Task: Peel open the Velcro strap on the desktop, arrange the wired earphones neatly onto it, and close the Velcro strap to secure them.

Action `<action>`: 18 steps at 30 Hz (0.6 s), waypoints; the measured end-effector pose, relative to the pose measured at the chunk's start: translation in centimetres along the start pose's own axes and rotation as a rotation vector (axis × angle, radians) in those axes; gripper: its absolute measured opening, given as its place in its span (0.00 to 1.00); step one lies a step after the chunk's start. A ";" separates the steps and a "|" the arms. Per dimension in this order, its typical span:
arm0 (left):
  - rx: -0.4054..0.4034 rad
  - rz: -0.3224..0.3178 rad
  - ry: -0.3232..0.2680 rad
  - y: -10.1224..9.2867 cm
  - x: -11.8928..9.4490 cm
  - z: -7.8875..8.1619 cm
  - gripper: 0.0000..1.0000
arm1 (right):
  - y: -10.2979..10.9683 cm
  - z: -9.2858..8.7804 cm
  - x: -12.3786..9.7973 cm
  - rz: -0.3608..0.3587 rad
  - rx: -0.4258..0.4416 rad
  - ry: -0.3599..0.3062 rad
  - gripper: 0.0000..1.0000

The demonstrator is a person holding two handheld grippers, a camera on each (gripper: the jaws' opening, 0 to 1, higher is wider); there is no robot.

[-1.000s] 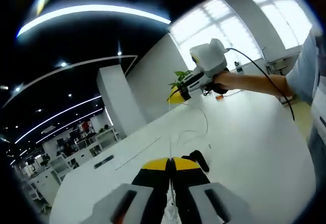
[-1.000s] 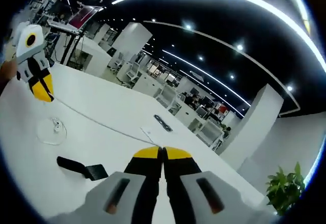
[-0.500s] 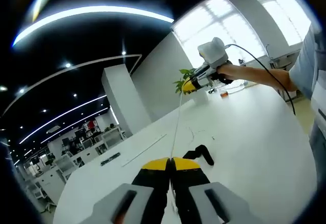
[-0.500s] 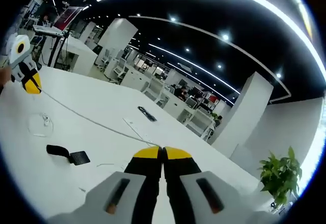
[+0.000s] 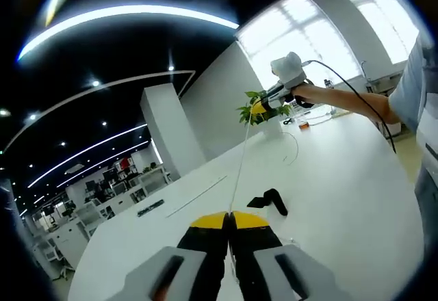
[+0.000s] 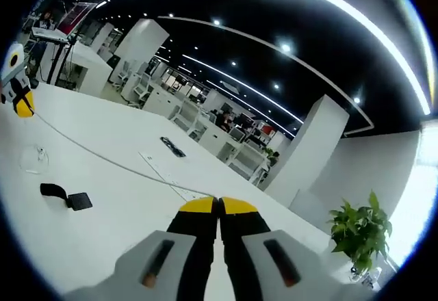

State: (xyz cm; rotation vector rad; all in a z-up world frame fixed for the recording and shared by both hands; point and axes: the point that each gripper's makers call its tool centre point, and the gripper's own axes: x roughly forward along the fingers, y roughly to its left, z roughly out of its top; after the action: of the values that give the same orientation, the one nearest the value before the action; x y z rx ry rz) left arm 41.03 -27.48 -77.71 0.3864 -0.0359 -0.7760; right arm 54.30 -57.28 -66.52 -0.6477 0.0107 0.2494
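Note:
The thin white earphone cable [image 5: 239,157] is stretched tight between both grippers above the white desk [image 5: 342,205]. My left gripper [image 5: 228,220] is shut on one end of it at the bottom of the left gripper view. A hand holds my right gripper [image 5: 259,109] far off, shut on the other end. In the right gripper view, the right gripper [image 6: 219,206] pinches the cable [image 6: 102,156], which runs to the distant left gripper [image 6: 24,107]. The black Velcro strap [image 5: 268,200] [image 6: 64,196] lies on the desk. A loose cable loop [image 5: 293,148] [image 6: 33,159] sits past it.
A potted plant [image 6: 358,231] [image 5: 246,113] stands at the desk's far end. A flat black item [image 6: 172,147] [image 5: 150,208] and a long thin strip [image 5: 195,198] lie on the desk. The person's arm [image 5: 342,106] and sleeve fill the right side. Rows of office desks stand behind.
The two grippers have drawn farther apart, and the cable between them has gone from slack to taut. The strap has stayed on the desk.

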 end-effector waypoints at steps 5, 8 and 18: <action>-0.035 0.007 0.000 0.5 -0.5 -0.5 0.05 | -0.7 -0.3 -0.1 -0.022 0.027 0.011 0.03; -0.045 0.013 0.004 0.6 -0.6 -0.8 0.05 | -1.0 -0.6 -0.2 -0.035 0.040 0.020 0.04; -0.083 0.018 0.018 0.7 -1.1 -2.1 0.05 | -4.8 -4.0 -1.3 -0.078 0.077 0.059 0.04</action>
State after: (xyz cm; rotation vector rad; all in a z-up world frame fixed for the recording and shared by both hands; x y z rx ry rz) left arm 41.06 -25.56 -79.24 0.3135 0.0092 -0.7533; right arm 54.46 -63.64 -66.76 -0.5770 0.0514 0.1534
